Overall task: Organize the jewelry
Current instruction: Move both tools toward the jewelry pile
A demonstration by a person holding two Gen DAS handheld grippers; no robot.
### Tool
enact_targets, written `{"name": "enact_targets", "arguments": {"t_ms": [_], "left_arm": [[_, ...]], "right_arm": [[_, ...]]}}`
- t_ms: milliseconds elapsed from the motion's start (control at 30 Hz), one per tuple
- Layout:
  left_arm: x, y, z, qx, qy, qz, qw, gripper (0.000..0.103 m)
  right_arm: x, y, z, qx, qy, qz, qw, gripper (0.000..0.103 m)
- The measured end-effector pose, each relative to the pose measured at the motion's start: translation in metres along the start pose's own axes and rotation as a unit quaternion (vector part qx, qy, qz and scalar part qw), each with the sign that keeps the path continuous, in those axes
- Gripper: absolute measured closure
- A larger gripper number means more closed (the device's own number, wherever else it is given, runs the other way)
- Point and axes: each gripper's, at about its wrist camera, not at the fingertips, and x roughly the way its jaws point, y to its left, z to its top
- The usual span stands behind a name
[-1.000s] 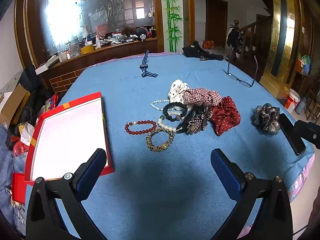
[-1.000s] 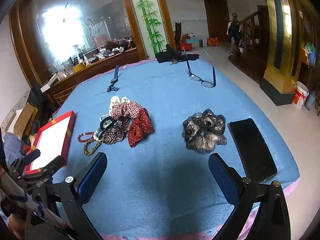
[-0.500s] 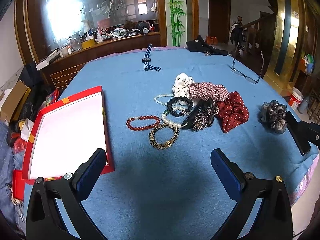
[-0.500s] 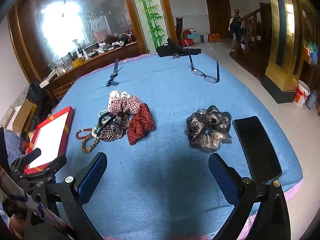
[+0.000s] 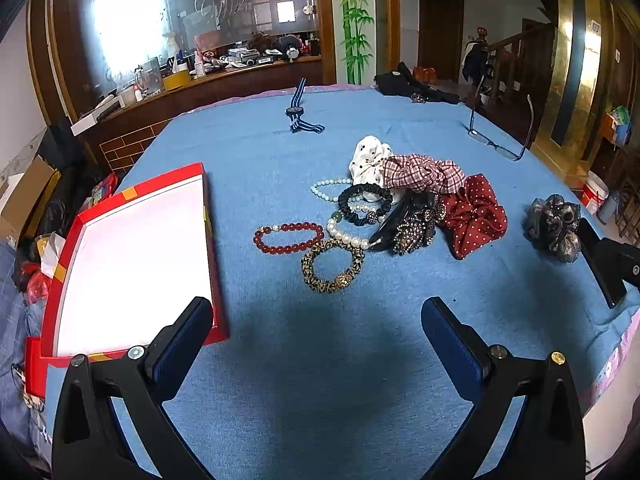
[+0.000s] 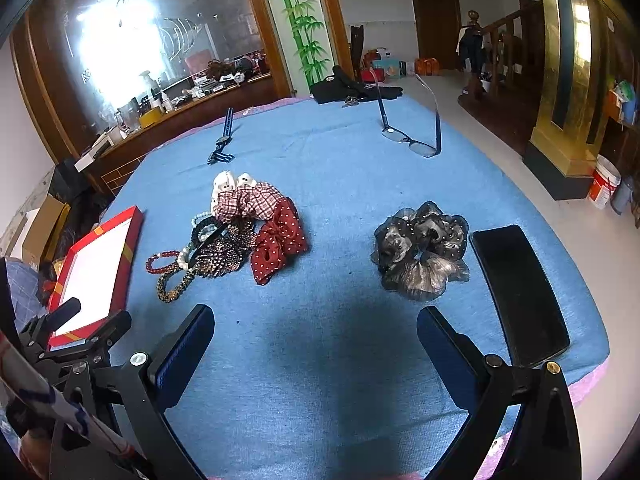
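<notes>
A heap of jewelry and hair ties lies mid-table: a red bead bracelet point(image 5: 288, 237), a leopard-print bracelet point(image 5: 332, 266), a pearl bracelet point(image 5: 347, 235), a black hair tie point(image 5: 365, 203), a rhinestone clip point(image 5: 412, 229), plaid point(image 5: 422, 178), white dotted point(image 5: 368, 154) and red dotted scrunchies point(image 5: 474, 216). An open red box point(image 5: 132, 256) with a white inside sits at the left. My left gripper point(image 5: 316, 334) is open and empty, hovering short of the heap. My right gripper point(image 6: 316, 340) is open and empty, near a grey scrunchie point(image 6: 422, 254).
A black phone point(image 6: 518, 288) lies at the table's right edge. Glasses point(image 6: 412, 140) and a striped watch point(image 5: 298, 114) lie further back, black cloth point(image 6: 352, 88) at the far edge. The blue cloth point(image 5: 320, 380) covers the table. The left gripper's body point(image 6: 72, 344) shows at left.
Both grippers have moved a little forward and lower toward the table; the heap and the grey scrunchie look nearer. Nothing on the table has moved. Both stay open.
</notes>
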Motion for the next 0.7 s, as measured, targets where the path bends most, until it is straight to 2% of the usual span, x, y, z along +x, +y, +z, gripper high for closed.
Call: {"name": "enact_targets", "arguments": {"t_ms": [300, 400, 567, 700], "left_arm": [[0.016, 0.019, -0.001, -0.018, 0.027, -0.005, 0.9995, 0.000], [0.025, 0.036, 0.000, -0.038, 0.044, -0.031, 0.9978, 0.000], [0.042, 0.053, 0.003, -0.035, 0.062, -0.040, 0.9967, 0.001], [0.064, 0.058, 0.011, -0.051, 0.101, -0.083, 0.9901, 0.026]], "right_arm": [[0.006, -0.016, 0.002, 0.020, 0.008, -0.006, 1.000, 0.000], [0.007, -0.031, 0.004, 0.034, 0.005, -0.019, 0.999, 0.000], [0.009, -0.065, 0.006, 0.075, 0.003, -0.030, 0.997, 0.000], [0.010, -0.084, 0.006, 0.093, 0.002, -0.036, 0.995, 0.000]]}}
